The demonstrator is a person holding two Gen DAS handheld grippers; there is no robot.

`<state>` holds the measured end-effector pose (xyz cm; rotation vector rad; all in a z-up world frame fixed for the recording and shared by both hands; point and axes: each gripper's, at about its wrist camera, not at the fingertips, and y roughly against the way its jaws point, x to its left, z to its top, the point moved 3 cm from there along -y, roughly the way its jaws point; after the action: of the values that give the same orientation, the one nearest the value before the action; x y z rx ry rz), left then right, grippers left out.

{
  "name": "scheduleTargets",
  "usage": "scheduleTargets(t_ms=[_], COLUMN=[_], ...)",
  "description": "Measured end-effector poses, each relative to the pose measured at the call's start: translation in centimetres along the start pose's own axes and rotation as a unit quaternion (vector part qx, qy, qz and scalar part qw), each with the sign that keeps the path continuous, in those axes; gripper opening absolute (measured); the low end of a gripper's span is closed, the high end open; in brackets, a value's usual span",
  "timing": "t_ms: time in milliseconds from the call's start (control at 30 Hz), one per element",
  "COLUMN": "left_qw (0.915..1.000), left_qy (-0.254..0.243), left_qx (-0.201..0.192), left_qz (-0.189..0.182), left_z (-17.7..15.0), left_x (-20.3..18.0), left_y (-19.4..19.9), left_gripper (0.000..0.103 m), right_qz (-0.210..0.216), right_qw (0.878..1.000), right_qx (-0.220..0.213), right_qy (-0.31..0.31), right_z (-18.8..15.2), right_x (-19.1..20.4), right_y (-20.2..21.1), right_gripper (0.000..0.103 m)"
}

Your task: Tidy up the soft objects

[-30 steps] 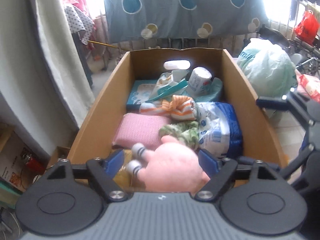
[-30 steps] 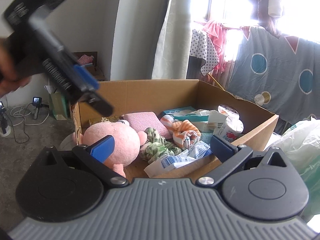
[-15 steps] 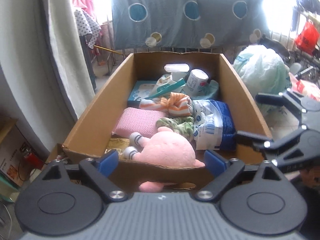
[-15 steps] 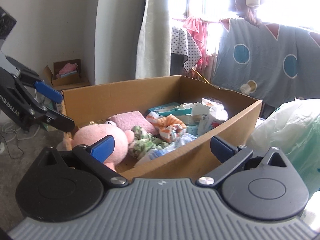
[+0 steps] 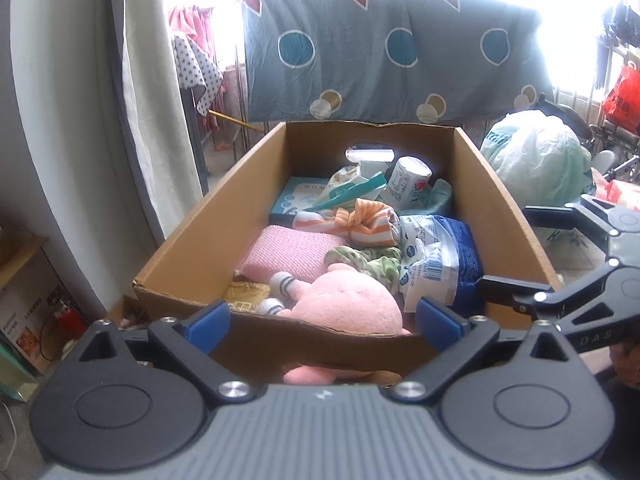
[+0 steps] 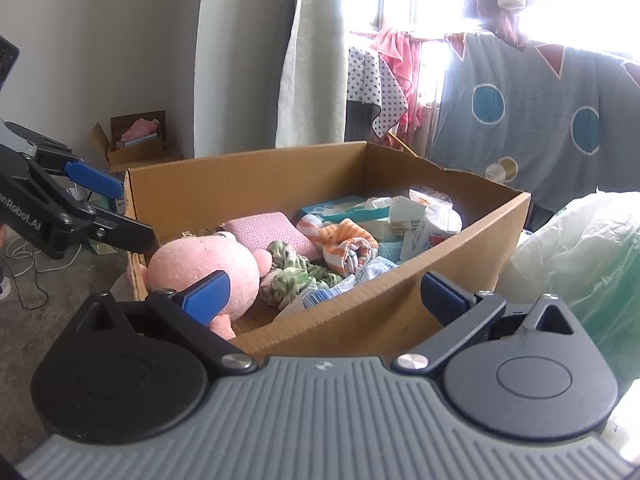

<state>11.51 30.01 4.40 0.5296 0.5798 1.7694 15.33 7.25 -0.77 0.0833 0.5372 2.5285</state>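
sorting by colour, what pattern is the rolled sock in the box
Orange and white stripes on the rolled sock, clearest in the left wrist view.

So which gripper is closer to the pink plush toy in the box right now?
Left. The left gripper hangs open just outside the box wall beside the pink plush toy. The right gripper sits open farther along the neighbouring wall.

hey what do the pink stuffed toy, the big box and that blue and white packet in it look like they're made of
Pink stuffed toy: plush fabric, matte and fuzzy, rounded like stuffing inside.
Box: corrugated cardboard, plain brown, with a ragged cut rim.
Blue and white packet: probably thin plastic film, glossy and crinkled, with a printed barcode; its contents can't be seen.
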Motion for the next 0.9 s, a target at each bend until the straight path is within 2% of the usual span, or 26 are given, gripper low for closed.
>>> scheduleTargets(t_ms=[167,367,900], left_qw=[0.9997,0.9998,0.9985], left_qy=[-0.012,0.001,-0.035], left_qx=[-0.014,-0.017,-0.035], left_qz=[0.012,0.0,0.024], left_z=[-0.22,-0.42,-0.53], left_x=[-0.25,0.31,-0.5], left_y=[0.0,-0.11,0.25], left_gripper=[0.103,0.103,0.103], right_qz=[-0.005,-0.003,0.004], right_qw=[1.0,1.0,0.999], right_qx=[-0.005,-0.015,-0.023], right_qy=[0.0,-0.014,-0.025], right_z=[0.08,0.28,0.41], right_x=[-0.16,-0.54,-0.48], right_y=[-0.09,-0.13,-0.09], right_gripper=[0.102,0.102,0.102])
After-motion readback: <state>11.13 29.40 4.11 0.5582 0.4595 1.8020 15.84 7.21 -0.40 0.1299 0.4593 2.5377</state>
